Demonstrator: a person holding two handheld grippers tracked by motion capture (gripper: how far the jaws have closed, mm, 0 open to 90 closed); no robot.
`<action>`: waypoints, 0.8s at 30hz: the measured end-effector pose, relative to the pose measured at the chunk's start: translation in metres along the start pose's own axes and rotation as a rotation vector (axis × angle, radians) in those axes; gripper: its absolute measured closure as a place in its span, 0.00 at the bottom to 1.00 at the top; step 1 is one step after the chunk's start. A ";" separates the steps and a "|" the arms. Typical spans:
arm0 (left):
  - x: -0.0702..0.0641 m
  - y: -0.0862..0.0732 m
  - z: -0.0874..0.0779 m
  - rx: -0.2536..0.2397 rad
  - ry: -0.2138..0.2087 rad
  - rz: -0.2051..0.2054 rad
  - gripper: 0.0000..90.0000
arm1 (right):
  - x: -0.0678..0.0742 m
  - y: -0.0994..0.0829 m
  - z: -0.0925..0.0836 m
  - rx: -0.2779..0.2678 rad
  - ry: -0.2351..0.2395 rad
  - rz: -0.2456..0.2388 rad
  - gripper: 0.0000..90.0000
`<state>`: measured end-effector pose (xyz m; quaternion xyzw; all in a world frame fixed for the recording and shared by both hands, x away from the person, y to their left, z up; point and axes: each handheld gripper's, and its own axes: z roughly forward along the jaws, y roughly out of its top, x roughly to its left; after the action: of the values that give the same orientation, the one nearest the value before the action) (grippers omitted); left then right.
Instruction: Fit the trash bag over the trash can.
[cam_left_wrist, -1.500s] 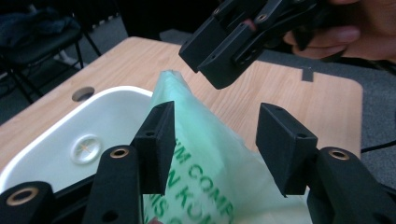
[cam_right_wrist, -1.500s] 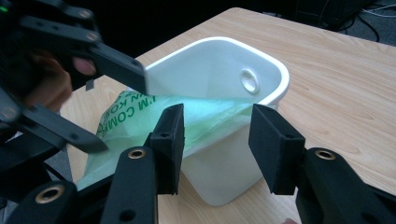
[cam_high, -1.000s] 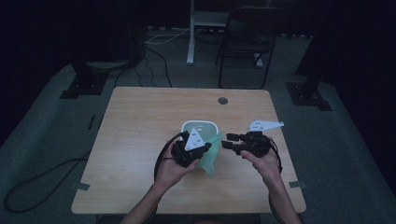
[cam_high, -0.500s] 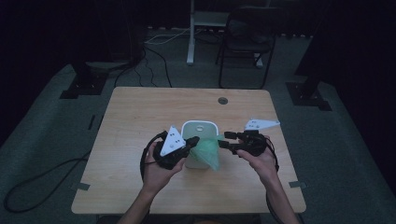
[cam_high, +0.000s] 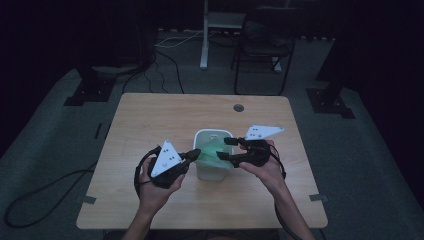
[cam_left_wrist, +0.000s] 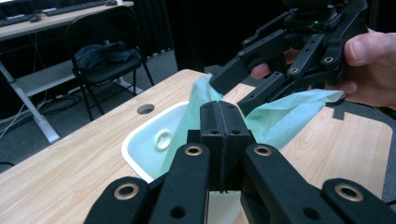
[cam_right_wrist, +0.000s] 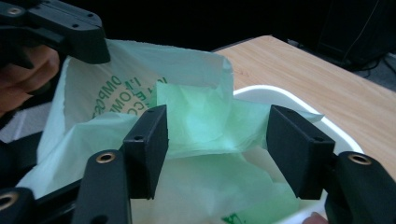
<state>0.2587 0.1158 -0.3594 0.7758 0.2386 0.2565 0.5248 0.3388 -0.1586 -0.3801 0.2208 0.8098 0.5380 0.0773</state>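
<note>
A thin green bag (cam_high: 212, 150) with printed letters hangs over a small white bin (cam_high: 213, 132) at the table's middle. My left gripper (cam_high: 196, 152) comes from the left and is shut on the bag's edge; in the left gripper view its jaws (cam_left_wrist: 219, 114) pinch the green film (cam_left_wrist: 289, 114) above the bin's rim (cam_left_wrist: 135, 145). My right gripper (cam_high: 223, 148) reaches in from the right. Its jaws have just been opening; in the right gripper view they (cam_right_wrist: 217, 140) stand wide, with crumpled bag (cam_right_wrist: 201, 116) between them and clear of the pads.
The bin stands on a wooden table (cam_high: 150, 120) with a round cable hole (cam_high: 238, 107) near its far edge. A folding chair (cam_high: 262, 45) and a desk leg (cam_high: 204, 35) stand on the dark floor beyond. Cables trail at the left.
My left gripper has moved left with the bag's edge, stretching the bag from in front of the bin to over it. The right gripper's jaws have spread apart.
</note>
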 end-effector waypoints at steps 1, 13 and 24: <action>0.000 -0.001 -0.002 0.000 0.007 0.003 1.00 | 0.002 0.002 0.002 0.006 -0.007 -0.012 0.42; 0.018 -0.033 -0.021 0.050 0.118 -0.077 1.00 | 0.004 -0.008 0.015 0.102 -0.129 -0.053 0.35; 0.034 -0.071 -0.014 0.182 0.172 -0.162 1.00 | -0.011 -0.011 0.012 0.089 -0.165 0.005 0.36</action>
<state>0.2679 0.1711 -0.4168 0.7735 0.3666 0.2563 0.4490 0.3498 -0.1568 -0.3967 0.2694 0.8234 0.4815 0.1323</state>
